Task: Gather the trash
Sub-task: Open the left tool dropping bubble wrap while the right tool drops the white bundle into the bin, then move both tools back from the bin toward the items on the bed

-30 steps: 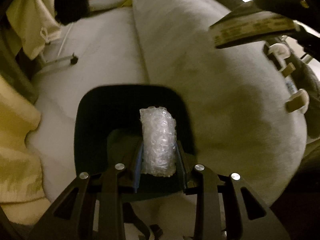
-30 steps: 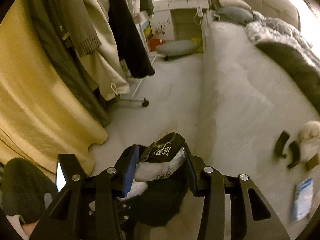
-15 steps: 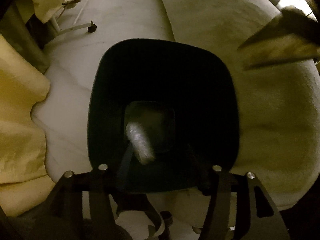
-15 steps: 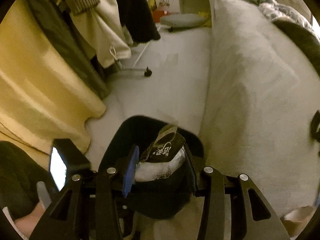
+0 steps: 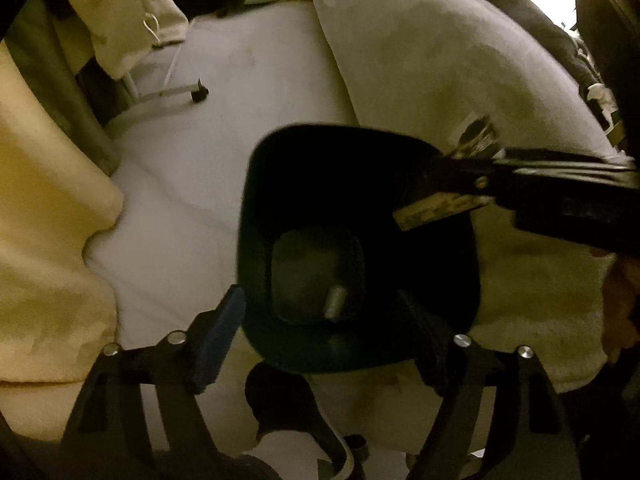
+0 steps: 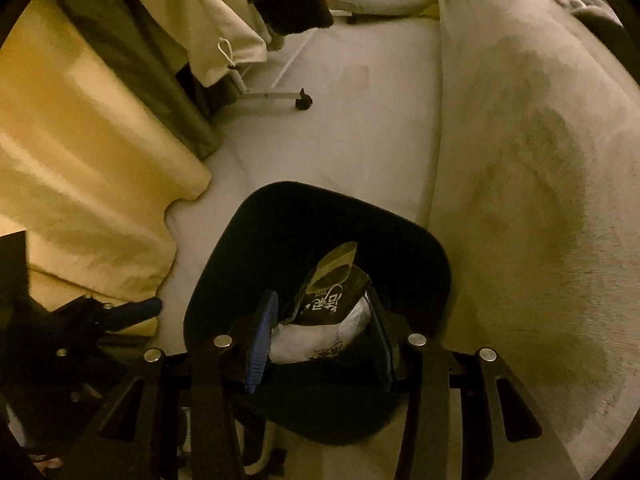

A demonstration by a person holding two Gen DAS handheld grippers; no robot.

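Fingers on the left gripper [image 5: 320,320] are spread wide with nothing between them — the jaws have just been opening, and the roll of bubble wrap [image 5: 335,302] is lying down at the bottom of the black trash bin [image 5: 256,208], pale against the dark floor of it. That gripper hangs right over the bin's near rim, blue pad [image 5: 218,342] on the left finger sitting outside the bin wall.

Over on the other side, the right gripper [image 6: 320,332] has its fingers clamped on a crumpled bundle of wrappers [image 6: 328,316] — dark printed packet on top, white plastic underneath, a bit of clear film sticking up. It's held above the open mouth of the bin, just inside the near edge. From the left camera you can see that right gripper coming in from the right across the bin's far corner.

Bin sits on a pale floor [image 6: 352,120], tucked right beside the grey bed [image 6: 540,160]. Yellow curtain [image 6: 80,160] hangs off to the left, with clothes on a wheeled rack [image 6: 276,96] further back.
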